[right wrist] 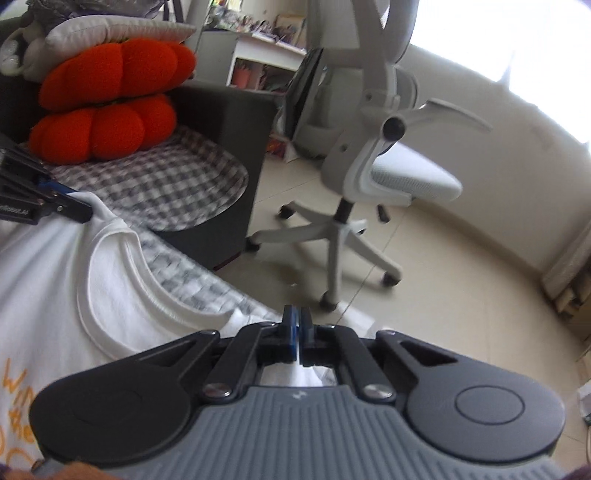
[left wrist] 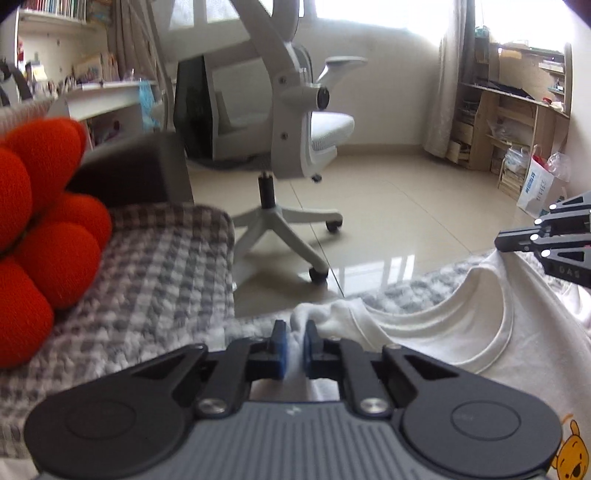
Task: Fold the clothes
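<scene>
Plainly, the left gripper (left wrist: 294,334) was pinching a bunched fold of the white T-shirt (left wrist: 424,332) at one shoulder, its blue pads pressed onto the cloth. The right gripper (right wrist: 296,326) was pressed together at the other shoulder, with white fabric running in under its jaws, so it looked clamped on the shirt too, though the bite itself was mostly hidden. The shirt lay spread across the grey checked cover (right wrist: 159,184) of a sofa or bed, collar (right wrist: 110,284) facing the room, between the two claws.

To do this step well, I judged both grips should stay firm and level while the shoulders travel together, keeping the cloth taut between them so the fold lands straight and the collar does not skew.

Counted: one shirt, two grippers, two red-orange cushions (right wrist: 110,125) stacked on the cover, one pale pillow (right wrist: 122,31) on top of them, one white office chair (right wrist: 373,173).
</scene>
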Available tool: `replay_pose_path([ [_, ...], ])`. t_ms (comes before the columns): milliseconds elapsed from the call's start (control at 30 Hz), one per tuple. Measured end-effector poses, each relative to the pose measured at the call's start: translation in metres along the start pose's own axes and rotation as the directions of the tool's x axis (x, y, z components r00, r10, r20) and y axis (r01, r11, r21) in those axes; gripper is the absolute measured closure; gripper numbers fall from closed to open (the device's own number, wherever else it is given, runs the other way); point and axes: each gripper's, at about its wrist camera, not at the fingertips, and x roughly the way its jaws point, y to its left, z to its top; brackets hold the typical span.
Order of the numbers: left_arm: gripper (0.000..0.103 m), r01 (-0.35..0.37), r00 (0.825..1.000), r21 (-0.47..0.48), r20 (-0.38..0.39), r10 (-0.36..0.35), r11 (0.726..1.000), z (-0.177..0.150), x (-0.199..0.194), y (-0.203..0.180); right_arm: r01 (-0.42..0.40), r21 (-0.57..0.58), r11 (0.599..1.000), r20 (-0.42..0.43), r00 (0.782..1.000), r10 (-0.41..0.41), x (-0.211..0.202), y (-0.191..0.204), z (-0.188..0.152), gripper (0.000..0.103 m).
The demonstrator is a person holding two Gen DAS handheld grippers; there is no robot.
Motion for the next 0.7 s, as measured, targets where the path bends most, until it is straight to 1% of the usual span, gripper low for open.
replay_pose_path([
  [100,0.094,-0.053,0.999,0.025,0.005,0.053,0.998,0.005,0.011,0.0,0.013,0.01,1.0,-0.01,1.0,-0.013,0.011,-0.001,0.002,0.102],
  [167,0.093,-0.026,0.998,0.041,-0.055,0.029,0.999,-0.002,0.027,0.002,-0.042,-0.012,0.999,-0.075,0.996,0.041,0.025,0.002,-0.004,0.102],
  [200,0.091,-0.002,0.994,0.041,-0.107,0.006,0.999,-0.009,0.037,0.003,-0.071,-0.03,0.997,-0.116,0.991,0.067,0.032,0.005,-0.009,0.102],
  [233,0.088,0.0,0.988,0.027,-0.152,0.004,1.0,-0.014,0.046,0.006,-0.071,-0.04,0.997,-0.135,0.989,0.065,0.037,0.005,-0.014,0.101],
  [267,0.083,0.001,0.986,-0.002,-0.166,-0.001,1.0,-0.018,0.051,0.011,-0.055,-0.045,0.997,-0.143,0.988,0.048,0.04,0.004,-0.018,0.1],
  [300,0.077,0.012,0.987,-0.038,-0.159,-0.018,0.999,-0.019,0.051,0.017,-0.051,-0.028,0.998,-0.14,0.989,0.046,0.041,0.0,-0.021,0.091],
  [333,0.072,0.014,0.989,-0.059,-0.147,-0.023,0.998,-0.017,0.049,0.023,-0.057,0.007,0.998,-0.126,0.99,0.057,0.04,-0.007,-0.021,0.085],
  [367,0.063,0.011,0.99,-0.074,-0.136,-0.021,0.997,-0.015,0.046,0.027,-0.066,0.04,0.997,-0.11,0.991,0.07,0.039,-0.014,-0.021,0.079],
  [400,0.057,0.005,0.993,-0.083,-0.118,-0.015,0.997,-0.012,0.043,0.031,-0.076,0.07,0.995,-0.093,0.992,0.082,0.037,-0.02,-0.02,0.056],
  [433,0.057,-0.001,0.995,-0.088,-0.098,-0.008,0.996,-0.009,0.039,0.034,-0.089,0.089,0.992,-0.087,0.991,0.097,0.037,-0.022,-0.019,0.044],
  [467,0.057,0.007,0.996,-0.096,-0.088,-0.015,0.995,-0.007,0.037,0.037,-0.104,0.1,0.99,-0.089,0.99,0.113,0.039,-0.023,-0.017,0.044],
  [500,0.057,0.019,0.995,-0.102,-0.094,-0.029,0.995,-0.008,0.037,0.038,-0.119,0.111,0.987,-0.09,0.988,0.129,0.041,-0.023,-0.015,0.044],
  [533,0.058,0.03,0.994,-0.106,-0.106,-0.041,0.994,-0.009,0.038,0.039,-0.127,0.119,0.985,-0.109,0.984,0.14,0.045,-0.022,-0.015,0.045],
  [567,0.058,0.028,0.992,-0.111,-0.116,-0.041,0.993,-0.01,0.038,0.041,-0.124,0.119,0.985,-0.139,0.98,0.14,0.05,-0.017,-0.016,0.05],
  [600,0.059,0.02,0.992,-0.116,-0.125,-0.034,0.993,-0.012,0.038,0.044,-0.118,0.116,0.986,-0.17,0.976,0.137,0.055,-0.013,-0.018,0.083],
  [633,0.06,0.011,0.991,-0.121,-0.134,-0.028,0.993,-0.014,0.038,0.047,-0.102,0.112,0.988,-0.174,0.977,0.121,0.056,-0.009,-0.02,0.088],
  [700,0.059,0.016,0.99,-0.177,-0.133,-0.04,0.984,-0.016,0.029,0.062,-0.049,0.109,0.993,-0.157,0.985,0.066,0.053,-0.004,-0.021,0.095],
])
